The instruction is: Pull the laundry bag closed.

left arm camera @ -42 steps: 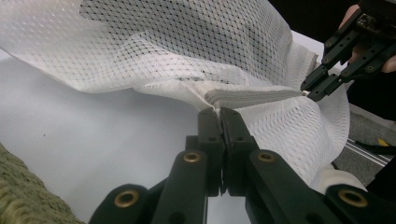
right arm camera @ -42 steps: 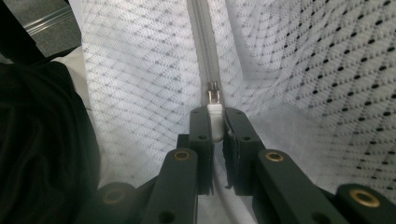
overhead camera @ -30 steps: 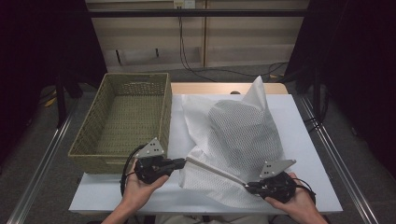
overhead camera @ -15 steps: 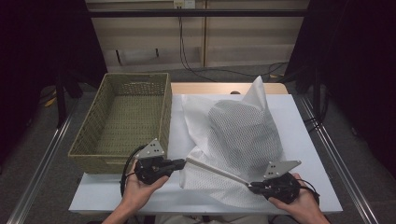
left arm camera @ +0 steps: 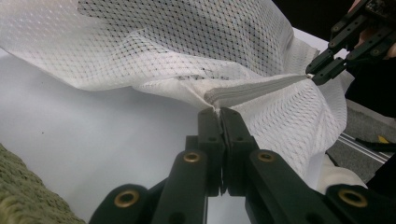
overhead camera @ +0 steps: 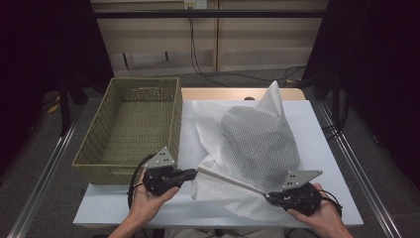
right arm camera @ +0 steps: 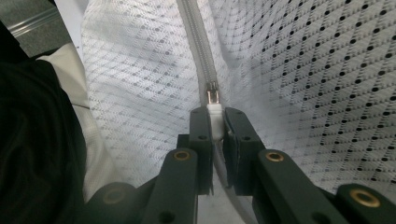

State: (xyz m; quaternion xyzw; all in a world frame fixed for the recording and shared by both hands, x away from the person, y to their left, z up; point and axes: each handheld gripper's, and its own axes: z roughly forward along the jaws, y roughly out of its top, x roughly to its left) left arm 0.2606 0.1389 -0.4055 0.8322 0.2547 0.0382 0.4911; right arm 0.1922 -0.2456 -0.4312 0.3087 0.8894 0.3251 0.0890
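Note:
A white mesh laundry bag [overhead camera: 257,144] lies bulging on the white table [overhead camera: 322,124]. Its zipper [overhead camera: 233,179] runs taut along the near edge between my two grippers. At the zipper's left end, my left gripper [overhead camera: 196,172] is shut on the bag's edge [left arm camera: 211,97]; its jaws [left arm camera: 218,112] are pressed together. My right gripper [overhead camera: 269,197] holds the other end, shut on the zipper pull [right arm camera: 212,98], with the zipper tape [right arm camera: 196,42] running away ahead of it. The left gripper view also shows the right gripper [left arm camera: 312,74] at the far end of the zipper [left arm camera: 257,88].
A woven olive basket [overhead camera: 177,124] stands empty on the table's left side, just beyond my left gripper. Metal rails [overhead camera: 356,168] run along both table sides. A folded point of the bag [overhead camera: 272,96] sticks up at the back.
My right gripper has crept slightly to the right and toward the near edge with the zipper pull. The left gripper has held still.

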